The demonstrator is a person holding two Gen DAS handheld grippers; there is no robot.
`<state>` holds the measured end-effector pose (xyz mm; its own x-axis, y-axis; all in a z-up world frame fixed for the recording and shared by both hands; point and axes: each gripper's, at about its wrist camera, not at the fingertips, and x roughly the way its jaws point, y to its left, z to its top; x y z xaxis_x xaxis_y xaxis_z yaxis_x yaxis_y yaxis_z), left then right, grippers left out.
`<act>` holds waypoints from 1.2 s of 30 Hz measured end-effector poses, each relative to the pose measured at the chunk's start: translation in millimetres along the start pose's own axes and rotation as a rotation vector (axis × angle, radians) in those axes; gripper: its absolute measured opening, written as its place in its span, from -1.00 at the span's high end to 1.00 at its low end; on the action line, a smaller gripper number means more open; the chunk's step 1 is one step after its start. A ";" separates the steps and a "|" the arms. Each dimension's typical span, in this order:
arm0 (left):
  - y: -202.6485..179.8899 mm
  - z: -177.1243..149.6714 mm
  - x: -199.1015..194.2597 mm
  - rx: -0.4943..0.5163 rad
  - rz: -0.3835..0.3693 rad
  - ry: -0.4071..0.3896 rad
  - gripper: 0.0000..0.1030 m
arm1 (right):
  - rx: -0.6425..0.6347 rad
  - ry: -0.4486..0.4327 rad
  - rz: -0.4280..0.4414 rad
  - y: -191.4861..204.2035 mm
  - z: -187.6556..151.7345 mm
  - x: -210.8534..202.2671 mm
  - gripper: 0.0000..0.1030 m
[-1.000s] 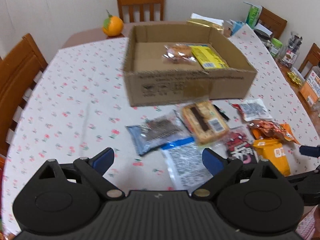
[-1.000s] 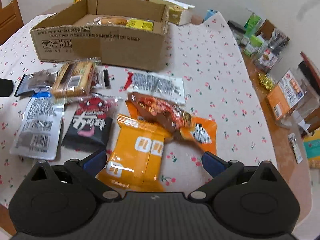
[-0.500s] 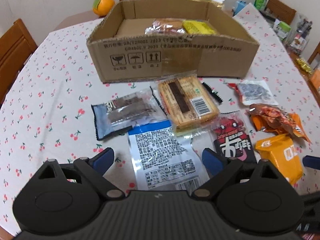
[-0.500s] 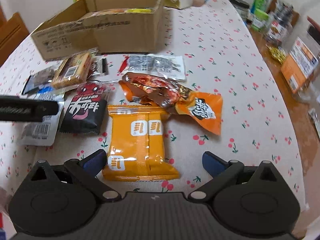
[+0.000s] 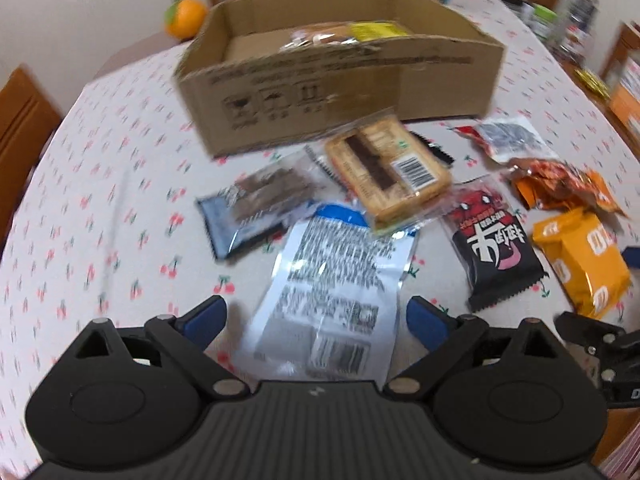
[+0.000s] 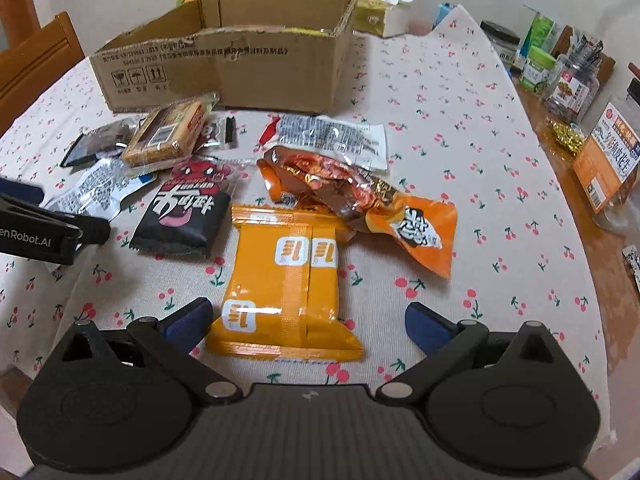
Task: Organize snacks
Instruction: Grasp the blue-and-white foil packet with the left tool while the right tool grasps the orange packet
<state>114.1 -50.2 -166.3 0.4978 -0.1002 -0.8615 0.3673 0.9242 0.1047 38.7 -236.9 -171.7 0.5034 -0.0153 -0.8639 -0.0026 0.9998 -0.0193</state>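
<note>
A cardboard box point(image 5: 340, 92) point(image 6: 224, 68) stands on the cherry-print tablecloth, with a bread pack and a yellow pack point(image 5: 376, 30) inside. Several snack packs lie in front of it. My left gripper point(image 5: 316, 322) is open, its fingers either side of the near end of a silver-white pack point(image 5: 336, 280). My right gripper point(image 6: 308, 322) is open around the near end of an orange pack point(image 6: 284, 280) point(image 5: 580, 260). A black-and-red pack point(image 6: 184, 208) point(image 5: 494, 248), a biscuit pack point(image 5: 384, 168) point(image 6: 168, 136), a dark pack point(image 5: 256, 204) and a brown-orange bag point(image 6: 352, 196) lie between.
An orange fruit point(image 5: 184, 18) sits behind the box. Jars and cartons point(image 6: 560, 68) stand at the table's right edge, with an orange-labelled tub point(image 6: 608, 168). Wooden chairs point(image 5: 20, 120) surround the table. The left gripper's body point(image 6: 36, 232) shows in the right wrist view.
Both grippers have moved lower and closer to the packs. The silver-white pack now lies between the left fingers and the orange pack between the right fingers. Both stay open.
</note>
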 end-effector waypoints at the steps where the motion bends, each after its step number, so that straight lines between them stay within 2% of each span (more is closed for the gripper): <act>1: 0.5 2.0 1.5 0.023 -0.007 -0.008 -0.88 | -0.009 0.008 0.006 1.7 -0.2 -0.4 -1.00; 7: -0.9 14.4 10.4 0.101 -0.097 -0.027 -0.88 | -0.036 0.008 0.022 10.7 -6.4 -4.8 -1.00; 10: -1.0 15.8 13.5 0.087 -0.138 -0.029 -0.85 | -0.029 0.007 0.018 12.1 -7.5 -5.9 -1.00; 13: 2.4 15.1 13.7 0.065 -0.156 -0.036 -0.73 | -0.020 0.009 0.013 12.4 -7.7 -6.3 -1.00; 16: 2.7 13.8 9.3 0.078 -0.168 -0.049 -0.45 | -0.010 0.006 0.007 12.9 -8.5 -6.7 -1.00; 27: 12.4 -9.4 -9.1 0.062 -0.178 -0.004 -0.45 | -0.010 0.008 0.006 17.5 -3.9 -4.0 -1.00; 36: 10.2 -11.4 -7.2 0.122 -0.189 -0.005 -0.58 | -0.030 0.008 0.014 19.5 12.1 5.8 -1.00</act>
<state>105.3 -35.8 -164.7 0.4149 -0.2697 -0.8690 0.5469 0.8372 0.0013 52.0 -217.3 -171.0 0.4961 -0.0014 -0.8682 -0.0359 0.9991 -0.0221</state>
